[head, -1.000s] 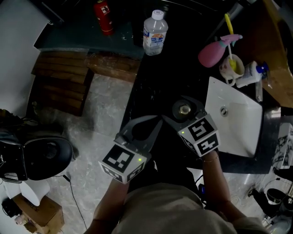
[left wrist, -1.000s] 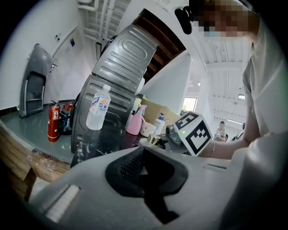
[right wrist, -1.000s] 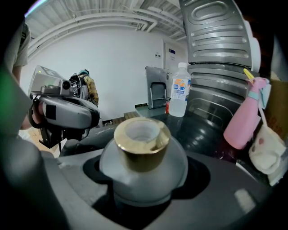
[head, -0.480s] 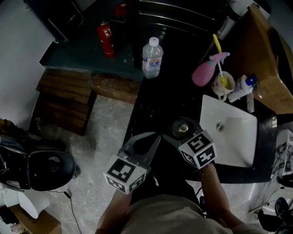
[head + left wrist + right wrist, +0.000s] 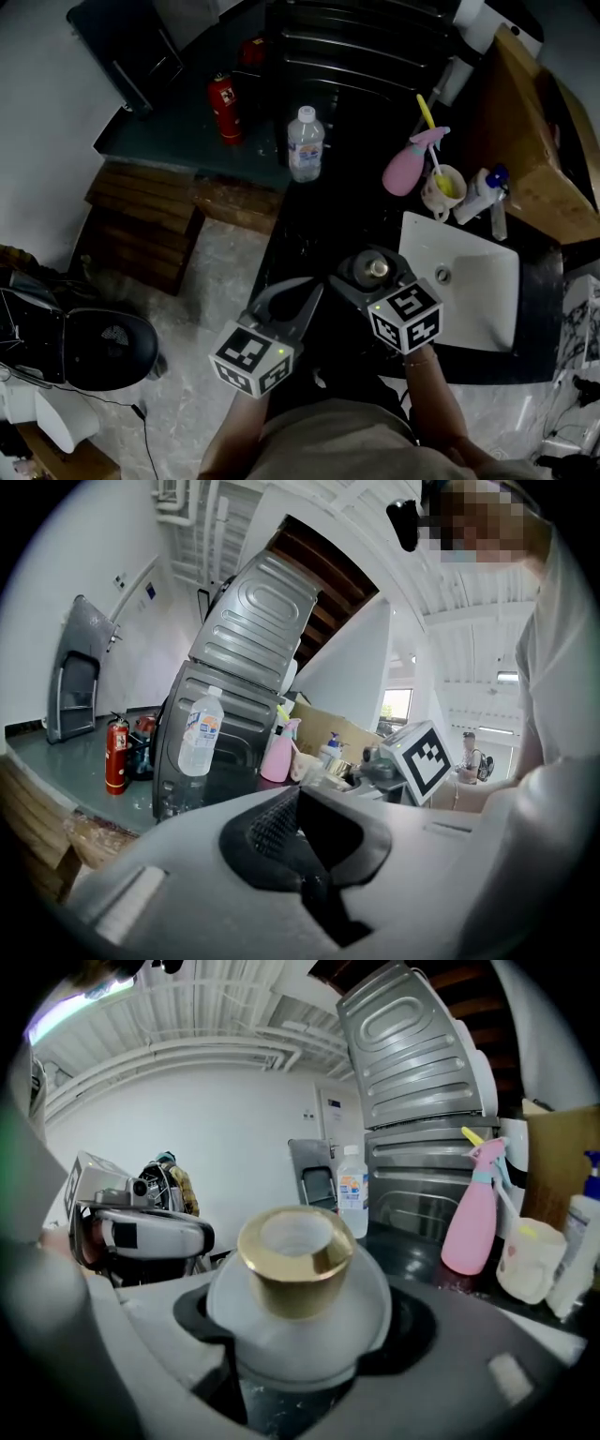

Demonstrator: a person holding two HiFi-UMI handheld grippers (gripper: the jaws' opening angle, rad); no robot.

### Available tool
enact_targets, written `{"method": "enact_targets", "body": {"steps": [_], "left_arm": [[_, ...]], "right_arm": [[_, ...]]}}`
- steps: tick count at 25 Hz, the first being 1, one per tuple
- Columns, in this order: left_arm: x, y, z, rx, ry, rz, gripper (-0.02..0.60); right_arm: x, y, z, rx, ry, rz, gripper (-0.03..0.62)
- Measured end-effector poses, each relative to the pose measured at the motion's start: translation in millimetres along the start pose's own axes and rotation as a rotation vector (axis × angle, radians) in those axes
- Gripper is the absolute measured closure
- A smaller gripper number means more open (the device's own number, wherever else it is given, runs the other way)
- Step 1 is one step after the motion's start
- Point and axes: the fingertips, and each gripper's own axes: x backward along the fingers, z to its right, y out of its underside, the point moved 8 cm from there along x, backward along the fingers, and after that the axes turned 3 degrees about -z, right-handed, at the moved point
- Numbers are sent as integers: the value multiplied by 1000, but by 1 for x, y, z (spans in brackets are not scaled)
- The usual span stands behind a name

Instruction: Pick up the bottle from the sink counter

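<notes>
One gold-capped bottle [image 5: 295, 1283] stays in right tool [image 5: 373, 273].

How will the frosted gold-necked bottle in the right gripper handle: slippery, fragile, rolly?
Likely slippery: the frosted bottle has a smooth, rounded body, so the right gripper meets it on a curve. Probably rigid; possibly fragile if glass. Its neck looks open, no cap, so tilting may spill any contents.

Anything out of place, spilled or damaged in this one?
Nothing spilled or broken. One oddity: the frosted bottle clamped in the right gripper has no cap, its gold neck open at the top. The water bottle and pink spray bottle stand upright.
</notes>
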Motion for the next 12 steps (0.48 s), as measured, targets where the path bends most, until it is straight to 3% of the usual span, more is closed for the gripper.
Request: {"method": "enact_targets", "body": {"steps": [12], "left_arm": [[-6, -32, 33, -52, -19, 66, 577]], "right_arm": [[54, -33, 9, -80, -27, 182, 253]]}}
